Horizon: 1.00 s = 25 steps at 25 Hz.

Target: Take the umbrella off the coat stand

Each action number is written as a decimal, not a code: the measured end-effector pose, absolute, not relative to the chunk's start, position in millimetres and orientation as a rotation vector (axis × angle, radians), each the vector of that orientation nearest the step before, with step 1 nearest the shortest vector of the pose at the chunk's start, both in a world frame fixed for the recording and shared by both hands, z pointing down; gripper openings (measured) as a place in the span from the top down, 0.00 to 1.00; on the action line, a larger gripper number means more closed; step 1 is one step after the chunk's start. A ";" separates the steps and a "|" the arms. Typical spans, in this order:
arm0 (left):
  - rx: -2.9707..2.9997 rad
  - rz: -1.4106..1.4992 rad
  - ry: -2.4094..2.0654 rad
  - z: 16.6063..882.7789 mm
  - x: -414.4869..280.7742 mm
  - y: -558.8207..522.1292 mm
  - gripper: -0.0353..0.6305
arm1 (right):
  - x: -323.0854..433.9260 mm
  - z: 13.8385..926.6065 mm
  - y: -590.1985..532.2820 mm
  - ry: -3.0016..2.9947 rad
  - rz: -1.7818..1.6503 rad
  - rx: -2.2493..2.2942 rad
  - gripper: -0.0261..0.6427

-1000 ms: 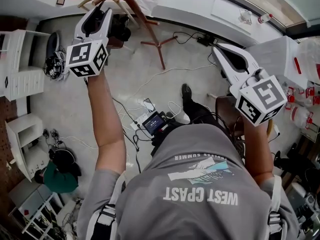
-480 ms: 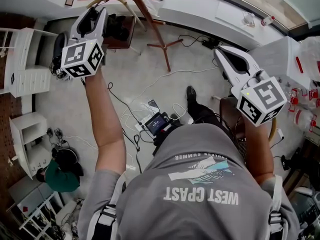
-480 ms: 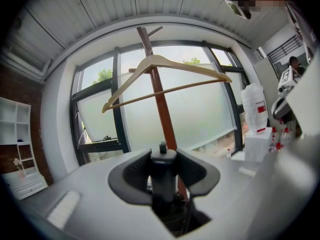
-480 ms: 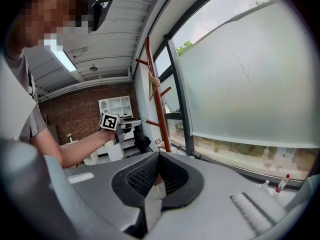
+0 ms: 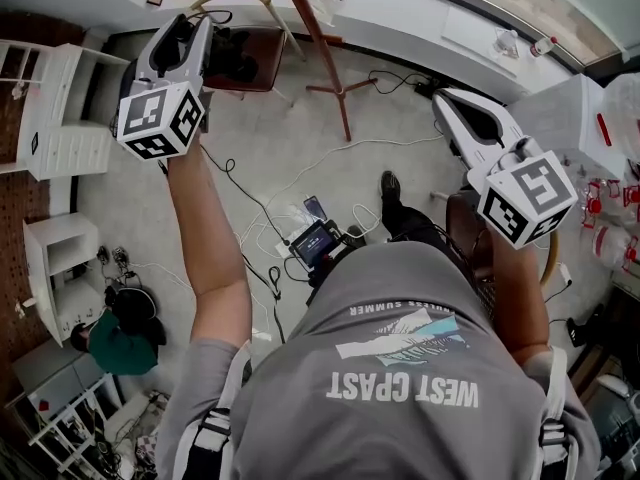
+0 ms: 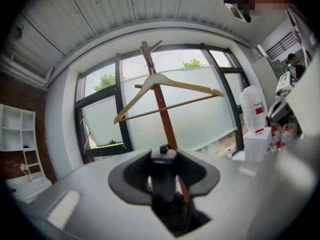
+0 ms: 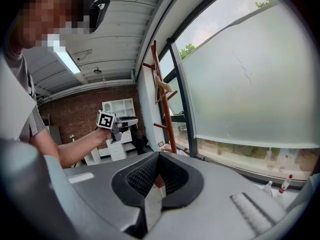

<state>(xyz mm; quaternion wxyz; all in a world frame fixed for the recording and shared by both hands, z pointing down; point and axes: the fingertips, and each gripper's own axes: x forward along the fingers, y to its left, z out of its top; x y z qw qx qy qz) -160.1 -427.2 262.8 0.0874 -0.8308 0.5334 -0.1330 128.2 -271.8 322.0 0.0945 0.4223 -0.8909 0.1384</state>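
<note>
The umbrella [image 6: 164, 179] is a folded black one, and its dark handle stands upright between the pads of my left gripper [image 6: 164, 171], which is shut on it. In the head view the left gripper [image 5: 192, 26] is raised at the upper left, with the umbrella [image 5: 236, 58] dark beside it. The brown wooden coat stand [image 6: 161, 101] rises just beyond, bearing a pale wooden hanger [image 6: 167, 84]. Its pole and feet [image 5: 320, 63] show in the head view too. My right gripper [image 5: 447, 100] is at the right, away from the stand. Its jaws [image 7: 159, 156] are shut and hold nothing.
White shelf units [image 5: 55, 118] stand at the left. A white counter [image 5: 410, 23] runs under the window behind the stand. Cables and a small screen [image 5: 314, 242] lie on the floor by the person's shoe [image 5: 390, 186]. Bottles and a box [image 6: 256, 119] stand at the right.
My left gripper has risen and drawn a little away from the stand with the umbrella in it. The right gripper has drifted slightly. The stand now sits further right in the head view.
</note>
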 end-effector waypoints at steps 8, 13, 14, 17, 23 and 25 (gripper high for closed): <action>-2.487 -0.345 1.566 235.2 -178.8 -362.9 0.73 | 109.8 309.0 -245.0 -2.670 0.379 1.223 0.96; -2.478 -0.321 1.548 216.5 -193.2 -317.6 0.73 | 92.5 298.9 -230.6 -2.704 0.349 1.201 0.96; -2.476 -0.321 1.543 213.6 -196.2 -308.2 0.73 | 88.4 296.4 -227.9 -2.708 0.342 1.193 0.96; -2.478 -0.328 1.517 207.4 -202.5 -278.4 0.73 | 77.2 288.7 -220.1 -2.724 0.321 1.180 0.96; -2.491 -0.343 1.464 200.8 -208.1 -212.4 0.73 | 59.7 276.0 -201.2 -2.747 0.273 1.163 0.96; -2.491 -0.340 1.444 197.5 -208.0 -192.8 0.73 | 54.8 271.0 -195.5 -2.754 0.256 1.159 0.96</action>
